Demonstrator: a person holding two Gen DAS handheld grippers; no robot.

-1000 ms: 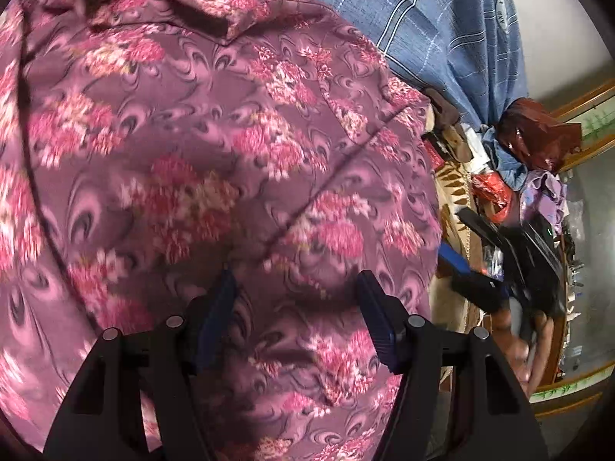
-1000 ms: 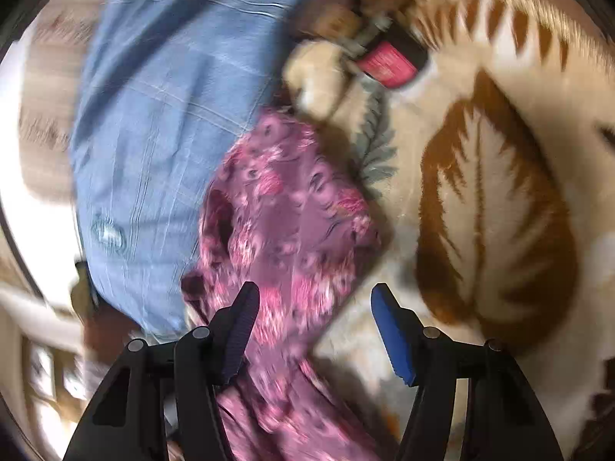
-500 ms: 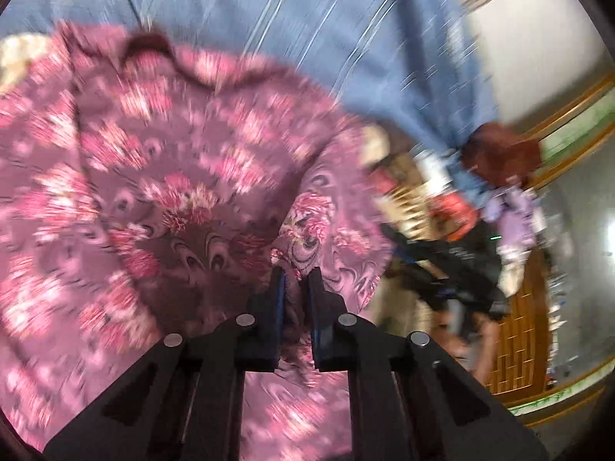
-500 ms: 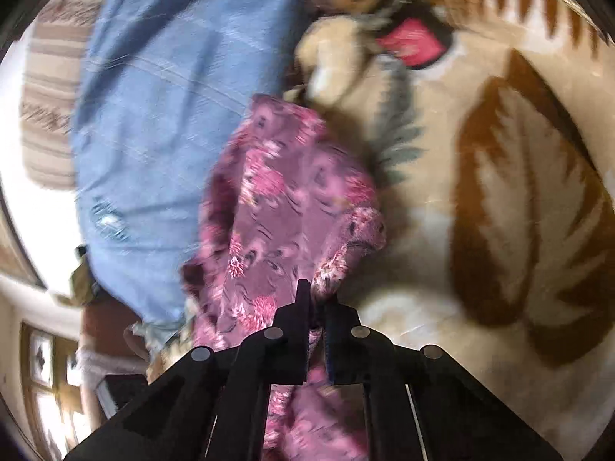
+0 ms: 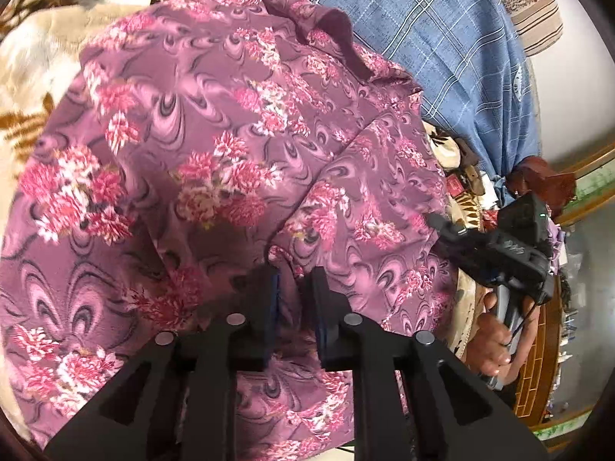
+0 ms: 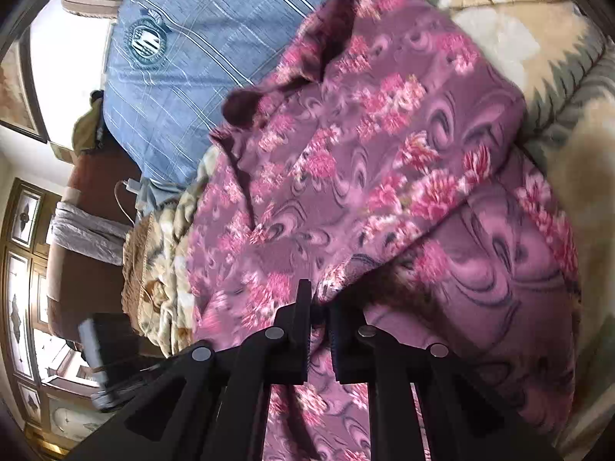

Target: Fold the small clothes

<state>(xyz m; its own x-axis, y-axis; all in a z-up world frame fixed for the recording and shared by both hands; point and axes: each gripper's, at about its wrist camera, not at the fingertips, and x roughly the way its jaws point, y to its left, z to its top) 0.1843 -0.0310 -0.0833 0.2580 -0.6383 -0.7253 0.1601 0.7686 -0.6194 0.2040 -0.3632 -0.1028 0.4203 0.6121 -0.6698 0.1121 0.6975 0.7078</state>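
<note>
Left gripper [image 5: 294, 288] pinching a fold of the purple floral shirt [image 5: 230, 146]; fabric bunched btwn nearly closed jaws. Right gripper [image 6: 317, 319] likewise clamped on a shirt edge. Shirt lies spread on the leaf-print blanket [image 6: 538, 11] of a bed, collar [image 6: 330, 38] at far end, partly overlapping a blue checked shirt [image 6: 184, 50] beyond. Judgement: fold in progress. To do it well, keep both pinches level, lift w/ even tension, carry edge over toward collar side, lay flat w/o dragging the blue one.
</note>
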